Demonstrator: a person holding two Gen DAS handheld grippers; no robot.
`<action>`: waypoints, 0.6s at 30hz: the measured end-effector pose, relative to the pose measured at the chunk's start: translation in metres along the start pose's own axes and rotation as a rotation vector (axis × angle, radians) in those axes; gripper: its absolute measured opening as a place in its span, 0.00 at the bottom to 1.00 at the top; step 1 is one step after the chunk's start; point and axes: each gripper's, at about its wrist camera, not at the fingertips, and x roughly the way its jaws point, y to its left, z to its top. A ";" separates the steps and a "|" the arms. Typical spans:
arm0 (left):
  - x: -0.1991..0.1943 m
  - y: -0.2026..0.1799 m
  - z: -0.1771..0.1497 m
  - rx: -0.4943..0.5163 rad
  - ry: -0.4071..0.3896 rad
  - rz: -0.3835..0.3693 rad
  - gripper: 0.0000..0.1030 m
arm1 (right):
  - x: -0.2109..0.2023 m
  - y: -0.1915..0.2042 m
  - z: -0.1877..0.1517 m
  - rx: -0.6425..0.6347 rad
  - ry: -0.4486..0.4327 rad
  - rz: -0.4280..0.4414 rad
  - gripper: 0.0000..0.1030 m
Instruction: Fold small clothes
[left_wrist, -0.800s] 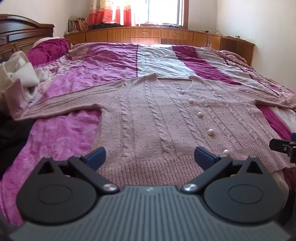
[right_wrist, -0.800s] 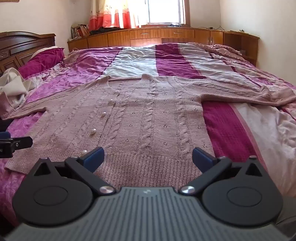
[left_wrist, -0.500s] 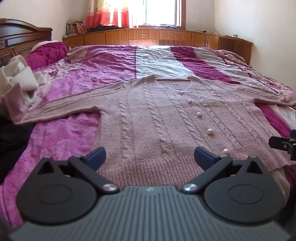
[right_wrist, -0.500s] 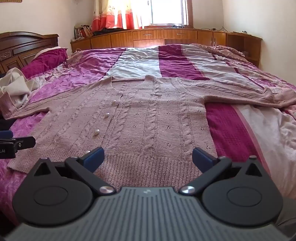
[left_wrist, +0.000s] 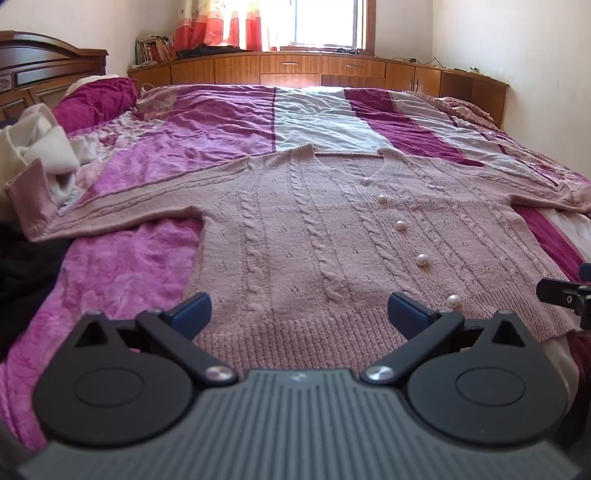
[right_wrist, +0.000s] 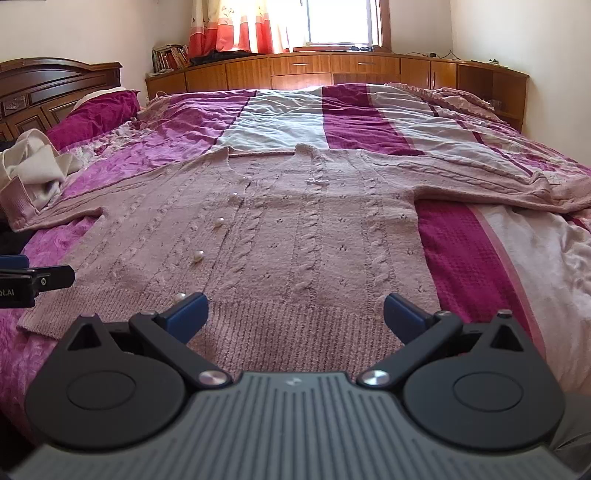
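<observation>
A dusty pink cable-knit cardigan (left_wrist: 314, 229) (right_wrist: 314, 236) with pearl buttons (left_wrist: 422, 260) lies flat and face up on the bed, both sleeves spread out to the sides. Its ribbed hem is nearest to me. My left gripper (left_wrist: 299, 314) hovers open just above the hem's left half, nothing between its blue fingertips (left_wrist: 192, 308). My right gripper (right_wrist: 295, 314) stands open over the hem's right half, also empty. Each gripper's tip shows at the edge of the other's view.
The bed's purple, magenta and white striped cover (left_wrist: 314, 118) stretches to wooden cabinets (right_wrist: 332, 70) under a window. A heap of cream clothes (left_wrist: 33, 147) and something black (left_wrist: 26, 266) lie at the left by the headboard (right_wrist: 44, 92). A magenta pillow (left_wrist: 96, 99) sits beyond them.
Both views have tipped slightly, so the cardigan sits a little lower in the frames. The grippers stay open and the cardigan has not moved.
</observation>
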 end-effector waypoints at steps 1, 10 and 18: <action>0.000 0.000 0.000 -0.001 0.000 -0.002 1.00 | 0.000 0.000 0.000 0.000 0.001 0.000 1.00; 0.000 0.002 0.001 -0.012 0.004 -0.006 1.00 | 0.001 0.000 -0.001 -0.001 0.005 0.007 1.00; 0.001 0.001 0.001 -0.001 0.002 -0.011 1.00 | 0.002 0.001 -0.001 0.000 0.010 0.011 1.00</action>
